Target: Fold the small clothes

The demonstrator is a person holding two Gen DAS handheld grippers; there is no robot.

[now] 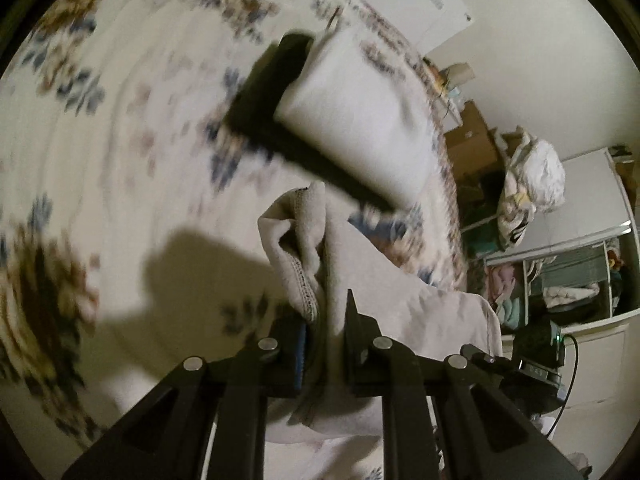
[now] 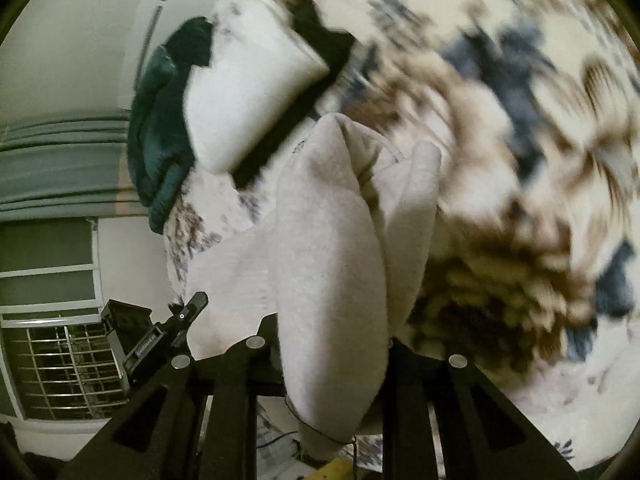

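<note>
A small pale grey garment [image 1: 344, 264] with a stitched hem is bunched up above a floral bedspread [image 1: 120, 140]. My left gripper [image 1: 326, 320] is shut on one edge of it. My right gripper [image 2: 332, 340] is shut on another thick fold of the same garment [image 2: 328, 248], which drapes over its fingers. A folded white cloth on a folded black one [image 1: 344, 120] lies on the bed beyond; it also shows in the right wrist view [image 2: 256, 100]. Both views are motion-blurred.
A dark teal blanket [image 2: 160, 140] lies at the bed's edge. Cardboard boxes [image 1: 472, 140], a white bundle [image 1: 532, 176] and open shelves [image 1: 560, 280] stand past the bed. The other gripper's body [image 2: 152, 336] and a barred window [image 2: 64, 368] show low left.
</note>
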